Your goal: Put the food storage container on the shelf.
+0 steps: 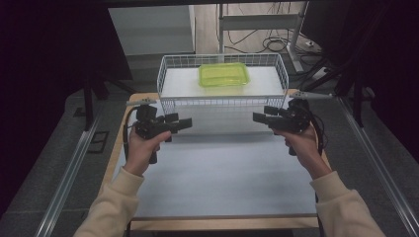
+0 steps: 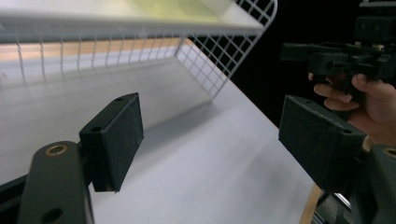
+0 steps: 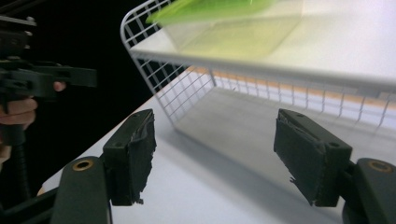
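Observation:
A lime-green lidded container [image 1: 224, 74] lies inside a white wire basket [image 1: 170, 63] at the far end of the table; its green edge [image 3: 210, 10] appears at the top of the right gripper view. My left gripper [image 1: 184, 122] hovers above the table's left side, in front of the basket, pointing right, jaws wide apart and empty [image 2: 210, 135]. My right gripper [image 1: 261, 117] hovers opposite it on the right, pointing left, also open with nothing between its jaws [image 3: 215, 158]. The two face each other with a gap between.
A white sheet [image 1: 222, 173] covers the wooden table [image 1: 114, 153]. The basket's wire wall [image 2: 210, 60] stands close beyond both grippers. Metal rails [image 1: 69, 173] run along both sides of the table. A desk frame and cables [image 1: 276, 42] lie behind the basket.

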{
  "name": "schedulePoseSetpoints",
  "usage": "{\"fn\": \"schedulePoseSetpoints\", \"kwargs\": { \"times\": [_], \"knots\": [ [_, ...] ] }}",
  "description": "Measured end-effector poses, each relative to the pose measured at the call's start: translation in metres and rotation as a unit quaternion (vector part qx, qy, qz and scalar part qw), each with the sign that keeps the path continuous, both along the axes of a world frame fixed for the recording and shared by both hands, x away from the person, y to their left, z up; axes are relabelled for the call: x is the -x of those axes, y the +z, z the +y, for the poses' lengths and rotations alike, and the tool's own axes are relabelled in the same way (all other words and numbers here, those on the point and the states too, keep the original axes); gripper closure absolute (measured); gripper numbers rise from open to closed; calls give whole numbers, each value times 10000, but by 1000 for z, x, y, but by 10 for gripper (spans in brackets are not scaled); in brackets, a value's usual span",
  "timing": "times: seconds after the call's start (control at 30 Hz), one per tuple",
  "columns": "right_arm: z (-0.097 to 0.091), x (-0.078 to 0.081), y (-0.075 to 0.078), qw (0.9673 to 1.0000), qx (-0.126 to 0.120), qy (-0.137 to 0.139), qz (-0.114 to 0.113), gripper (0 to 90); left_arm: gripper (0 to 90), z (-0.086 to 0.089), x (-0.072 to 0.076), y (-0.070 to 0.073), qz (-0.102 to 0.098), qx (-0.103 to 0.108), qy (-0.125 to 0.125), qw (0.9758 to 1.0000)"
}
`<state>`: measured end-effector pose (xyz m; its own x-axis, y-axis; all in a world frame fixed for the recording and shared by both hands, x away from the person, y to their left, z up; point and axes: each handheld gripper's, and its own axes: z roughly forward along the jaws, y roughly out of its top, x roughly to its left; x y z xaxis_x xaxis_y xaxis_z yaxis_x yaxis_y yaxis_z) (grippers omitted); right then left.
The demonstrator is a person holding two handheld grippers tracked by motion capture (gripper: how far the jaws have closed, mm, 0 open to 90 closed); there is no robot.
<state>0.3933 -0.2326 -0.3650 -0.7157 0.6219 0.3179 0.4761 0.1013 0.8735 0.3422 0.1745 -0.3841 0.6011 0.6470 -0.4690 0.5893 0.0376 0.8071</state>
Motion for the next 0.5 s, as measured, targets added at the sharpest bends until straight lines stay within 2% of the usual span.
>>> {"fn": "schedulePoseSetpoints", "kwargs": {
  "times": [0.07,0.1,0.13,0.23,0.27,0.3,0.5],
  "knots": [
    [-4,8,-12,10000,-25,65,18,295,218,-2,8,-12,-4,-9,-54,10000],
    [-4,8,-12,10000,-25,65,18,295,218,-2,8,-12,-4,-9,-54,10000],
    [-7,15,-23,9999,-75,131,62,294,217,-6,16,-26,9,-87,-109,9999],
    [-12,26,-39,9997,-112,211,107,293,212,-11,26,-43,71,-234,-181,9995],
    [-13,29,-44,9996,-88,233,105,292,213,-11,26,-43,71,-234,-181,9995],
    [-14,33,-51,9996,9,261,78,292,213,-13,33,-55,100,-326,-235,9991],
    [-19,53,-83,9988,318,322,177,287,213,-17,51,-82,203,-533,-309,9979]
  ]
}}
